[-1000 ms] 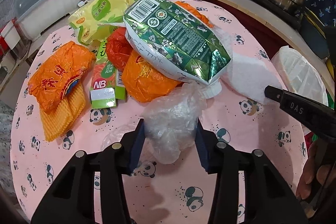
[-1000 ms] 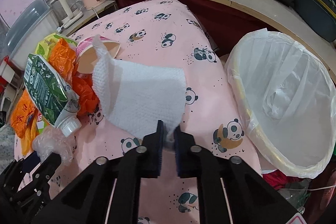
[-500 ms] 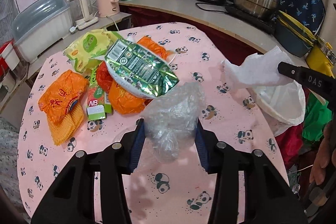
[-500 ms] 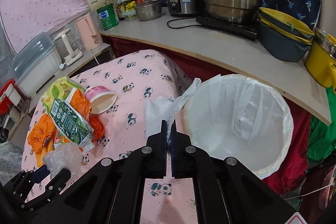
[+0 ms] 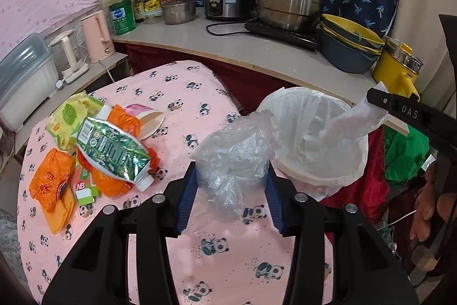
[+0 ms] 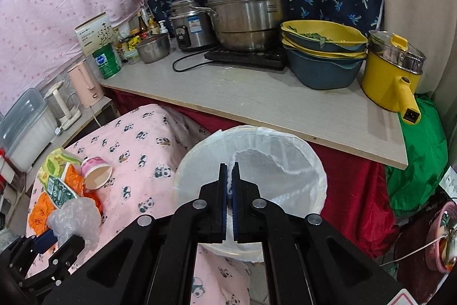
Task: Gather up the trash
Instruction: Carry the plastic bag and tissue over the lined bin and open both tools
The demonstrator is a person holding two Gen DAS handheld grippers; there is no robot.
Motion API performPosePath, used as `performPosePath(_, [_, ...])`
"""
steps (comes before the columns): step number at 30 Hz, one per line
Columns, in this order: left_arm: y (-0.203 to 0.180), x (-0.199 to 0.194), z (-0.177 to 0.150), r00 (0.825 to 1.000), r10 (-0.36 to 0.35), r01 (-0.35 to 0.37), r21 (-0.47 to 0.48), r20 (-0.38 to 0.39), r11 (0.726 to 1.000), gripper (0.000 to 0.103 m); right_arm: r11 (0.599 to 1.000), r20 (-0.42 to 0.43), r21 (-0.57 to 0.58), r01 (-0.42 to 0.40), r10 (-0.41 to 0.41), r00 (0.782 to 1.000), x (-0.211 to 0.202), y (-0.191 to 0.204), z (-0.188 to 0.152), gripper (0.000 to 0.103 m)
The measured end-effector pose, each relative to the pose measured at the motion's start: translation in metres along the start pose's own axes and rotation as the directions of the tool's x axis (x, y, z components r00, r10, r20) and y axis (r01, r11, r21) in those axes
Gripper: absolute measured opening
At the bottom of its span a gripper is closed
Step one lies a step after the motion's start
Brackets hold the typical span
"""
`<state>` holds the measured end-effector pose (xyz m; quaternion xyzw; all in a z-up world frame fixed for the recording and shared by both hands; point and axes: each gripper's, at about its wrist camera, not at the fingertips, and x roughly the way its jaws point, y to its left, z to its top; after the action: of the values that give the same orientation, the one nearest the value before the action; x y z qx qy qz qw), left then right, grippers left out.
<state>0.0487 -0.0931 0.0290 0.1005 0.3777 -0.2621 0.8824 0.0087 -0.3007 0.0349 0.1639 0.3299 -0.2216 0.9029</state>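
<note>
1. The left tongs point(image 5: 231, 185) are closed on a crumpled clear plastic bag point(image 5: 234, 156), which is carried above the pink panda cloth of the bench point(image 5: 177, 87), near the bench edge that faces the bin. The bag is pinched only at its lower bulge, and much loose film billows above the pads; it could slip free if the squeeze is loosened before the bin is reached, and it would then land on the bench or on the floor.
2. The right tongs point(image 6: 230, 182) are fully closed on a white paper tissue point(image 6: 257, 162), which hangs over the mouth of the white-lined bin point(image 6: 320, 176). The tissue is light and is gripped by one edge only; on release it may cling to the pads or catch on the liner rim instead of falling in.
3. The liner is draped loosely over the bin's rim. It could be dragged off the rim if either pair of tongs is lowered into it, and later rubbish would then fall outside the liner.
4. The two tools are close together beside the bin, so a clash is judged possible if both are brought over the mouth at once.
5. Farther back, near the bench's far left corner, a green foil pouch point(image 5: 114, 147), orange wrappers point(image 5: 51, 176) and a paper cup point(image 5: 151, 119) lie in a heap, not yet collected. The cup lies on its side and could roll off the bench if the heap is knocked.
</note>
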Motion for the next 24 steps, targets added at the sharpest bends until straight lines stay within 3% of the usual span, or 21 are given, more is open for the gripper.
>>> performPosePath(17, [-0.082, 0.077, 0.047, 0.993, -0.104, 0.11, 0.144, -0.052, 0.983, 0.043, 0.998, -0.084, 0.069, -0.001, 0.006, 0.996, 0.049, -0.043, 0.014, 0.007])
performPosePath(20, [-0.087, 0.089, 0.049, 0.99, -0.12, 0.129, 0.148, -0.068, 0.981, 0.046, 0.997, -0.078, 0.076, 0.01, -0.004, 0.997, 0.049, -0.048, 0.018, 0.016])
performPosePath(22, [-0.09, 0.095, 0.051, 0.989, -0.127, 0.137, 0.141, -0.073, 0.98, 0.049, 0.996, -0.066, 0.087, 0.011, -0.006, 0.998, 0.048, -0.051, 0.021, 0.036])
performPosePath(24, [-0.092, 0.101, 0.052, 0.99, -0.122, 0.131, 0.135, -0.077, 0.982, 0.052, 0.996, -0.051, 0.093, 0.02, -0.015, 0.999, 0.045, -0.054, 0.023, 0.041])
